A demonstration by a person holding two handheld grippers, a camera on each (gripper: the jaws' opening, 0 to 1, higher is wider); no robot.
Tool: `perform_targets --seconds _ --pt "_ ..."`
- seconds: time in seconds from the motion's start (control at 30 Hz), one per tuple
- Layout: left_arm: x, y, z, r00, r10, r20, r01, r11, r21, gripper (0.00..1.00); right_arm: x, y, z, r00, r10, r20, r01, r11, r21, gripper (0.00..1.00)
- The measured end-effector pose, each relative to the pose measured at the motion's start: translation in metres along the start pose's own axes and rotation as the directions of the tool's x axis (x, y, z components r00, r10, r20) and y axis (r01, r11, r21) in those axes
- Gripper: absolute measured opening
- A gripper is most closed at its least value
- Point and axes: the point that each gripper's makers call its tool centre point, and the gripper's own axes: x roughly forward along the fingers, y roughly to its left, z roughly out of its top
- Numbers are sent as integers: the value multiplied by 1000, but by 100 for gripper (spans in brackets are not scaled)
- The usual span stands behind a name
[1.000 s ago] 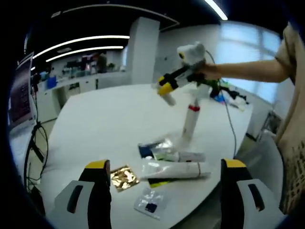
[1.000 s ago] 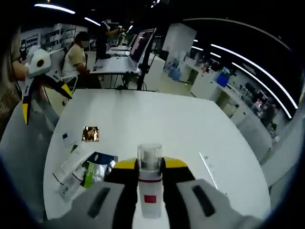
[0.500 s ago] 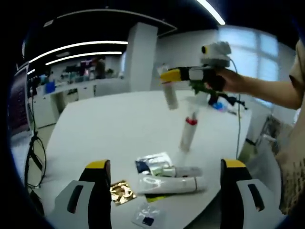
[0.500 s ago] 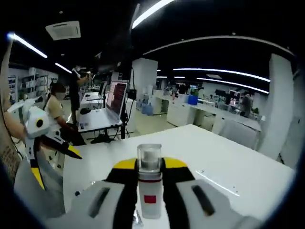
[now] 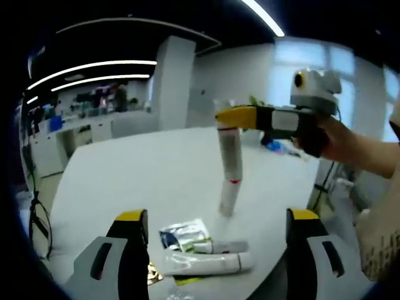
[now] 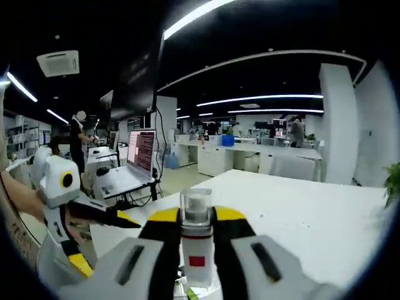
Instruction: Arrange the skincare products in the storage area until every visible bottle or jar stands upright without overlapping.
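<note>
White table spans mid-frame. Right gripper clamps a clear-capped bottle, bottom centre. Left gripper, jaws wide apart, frames lying tubes near the table's lower edge.

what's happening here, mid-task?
A person's right hand-held gripper is shut on a white bottle with a red label, holding it upright above the white table. The left hand-held gripper is open, near tubes and a sachet lying flat.
</note>
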Motion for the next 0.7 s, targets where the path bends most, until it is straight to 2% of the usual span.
perform_targets --seconds 0.13,0.27,0.43,0.5,0.63,0.7 --pt "8 -16 6 999 -34 8 34 999 18 83 -13 25 5 1000 -12 12 12 1000 -16 19" --pt "14 -29 15 998 -62 30 62 998 15 77 -24 37 5 1000 -17 24 16 1000 12 19" --pt "16 -43 26 992 -101 72 105 994 -42 65 -37 40 -2 998 -44 33 42 997 69 19" --pt "17 -46 27 991 -106 76 109 993 -37 62 -40 38 -4 998 -56 28 53 996 75 19" --pt "16 -53 27 988 -130 79 132 991 -19 46 -47 37 -9 997 -77 27 75 993 94 19" --pt "17 -58 26 987 -141 79 142 990 -11 43 -51 38 -11 996 -81 27 77 992 103 19"
